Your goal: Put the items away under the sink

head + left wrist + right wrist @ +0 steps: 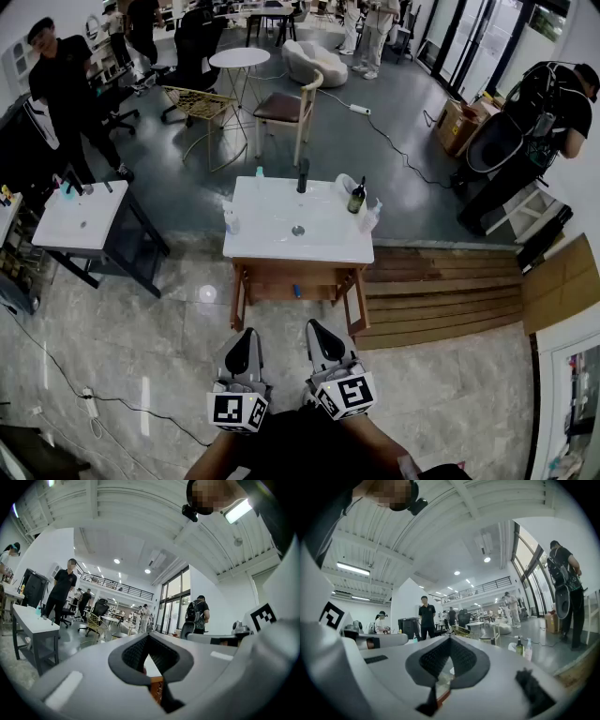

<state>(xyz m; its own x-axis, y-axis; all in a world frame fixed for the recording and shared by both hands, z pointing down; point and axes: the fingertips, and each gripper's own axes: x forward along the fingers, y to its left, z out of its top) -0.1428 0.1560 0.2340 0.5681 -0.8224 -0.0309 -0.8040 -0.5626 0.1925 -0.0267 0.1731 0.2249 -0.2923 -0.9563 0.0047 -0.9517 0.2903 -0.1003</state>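
Facing the sink (pixel 267 230), left gripper (pixel 246 336) and right gripper (pixel 316 328) closed, empty

White rectangular washbasin top (pixel 272 246) on a brown wooden open frame (pixel 281 278), with a round drain (pixel 297 230) at its centre. Standing upright on the top:
- a dark green bottle with pale cap (pixel 356 197), near the rear right corner
- a clear plastic spray bottle (pixel 372 215), just beside it at the right edge
- a small clear bottle (pixel 231 222), at the left edge
- a small teal-capped bottle (pixel 260 172), at the rear edge

A small blue item (pixel 296 292) shows below the basin, within the frame.
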